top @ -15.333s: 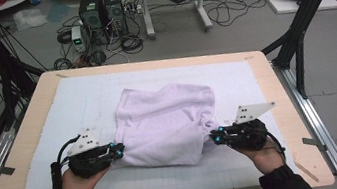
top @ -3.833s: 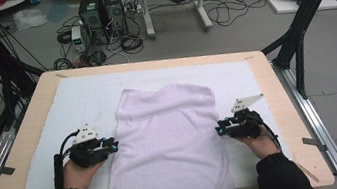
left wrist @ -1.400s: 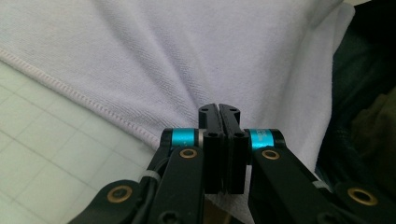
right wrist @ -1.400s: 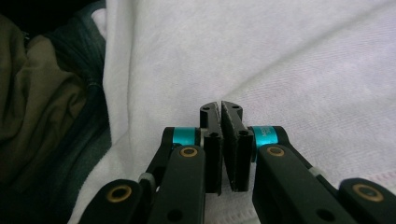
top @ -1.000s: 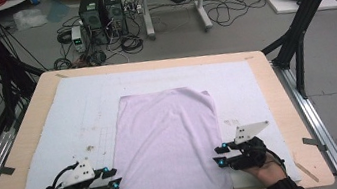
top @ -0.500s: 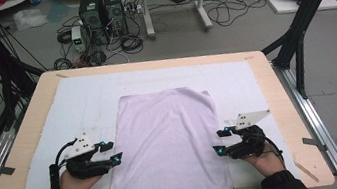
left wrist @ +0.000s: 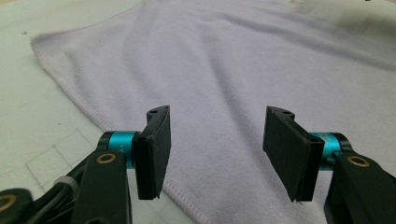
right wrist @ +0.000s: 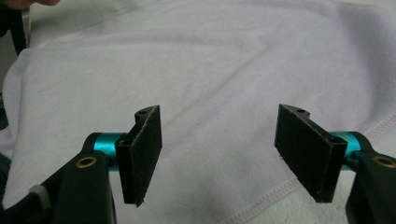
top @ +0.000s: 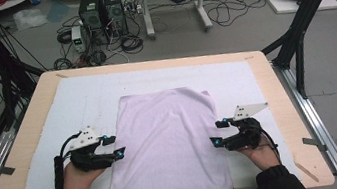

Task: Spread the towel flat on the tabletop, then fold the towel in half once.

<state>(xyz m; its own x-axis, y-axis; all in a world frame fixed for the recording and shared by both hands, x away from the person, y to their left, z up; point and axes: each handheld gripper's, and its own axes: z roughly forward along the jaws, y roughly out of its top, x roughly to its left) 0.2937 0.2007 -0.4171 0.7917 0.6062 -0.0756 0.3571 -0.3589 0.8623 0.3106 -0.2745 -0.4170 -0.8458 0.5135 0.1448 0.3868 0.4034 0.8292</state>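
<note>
From up high, my lilac towel (top: pixel 167 150) lies flat on the white mat (top: pixel 50 127), near end hanging off the table. My left claw (top: pixel 112 147) and right claw (top: pixel 216 133) have just been opening, nothing inside.

Left claw view: soft, floppy cloth; I'd pinch the stitched edge (left wrist: pixel 88 112).

Right claw view: the hem (right wrist: pixel 275 191) is cut off below.

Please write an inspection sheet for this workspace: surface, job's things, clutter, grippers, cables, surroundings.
Surface: wooden table under a white mat.
Job's things: lilac towel spread flat, near end over the table's front edge.
Clutter: nothing seen.
Grippers: left gripper and right gripper at the towel's side edges; jaws just opened, nothing between them.
Cables: one trails from each gripper; a tangle on the floor.
Surroundings: computer towers, cardboard boxes, black frame legs.
</note>
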